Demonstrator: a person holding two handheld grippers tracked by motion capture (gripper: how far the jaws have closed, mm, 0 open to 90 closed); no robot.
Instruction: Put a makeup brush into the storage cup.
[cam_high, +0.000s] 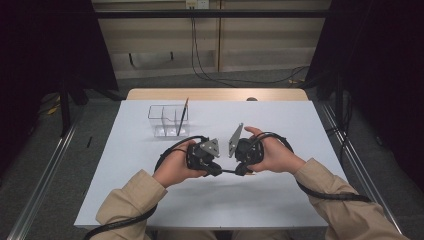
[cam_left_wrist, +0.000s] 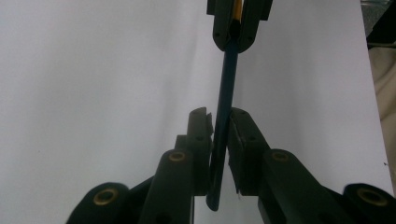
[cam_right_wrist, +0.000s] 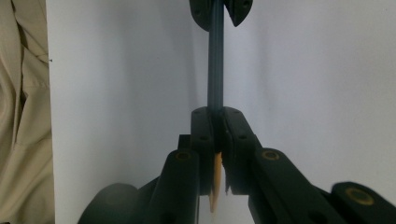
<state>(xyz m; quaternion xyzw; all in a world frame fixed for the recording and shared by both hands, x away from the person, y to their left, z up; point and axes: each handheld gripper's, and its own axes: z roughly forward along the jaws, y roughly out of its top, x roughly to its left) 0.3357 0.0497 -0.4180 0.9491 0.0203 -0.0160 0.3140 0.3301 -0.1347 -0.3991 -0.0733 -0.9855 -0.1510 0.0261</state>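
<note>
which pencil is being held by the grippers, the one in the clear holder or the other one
The dark blue pencil, clamped between both grippers above the table; the other pencil stands leaning in the clear holder.

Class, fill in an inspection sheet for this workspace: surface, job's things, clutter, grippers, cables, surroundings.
Surface: white table, bare near the front.
Job's things: dark pencil held between both grippers; clear organizer behind, a second pencil standing in it.
Clutter: nothing seen.
Grippers: left gripper and right gripper both shut on the pencil, facing each other.
Cables: a black cable trails from each gripper.
Surroundings: grey floor, dark curtains.
</note>
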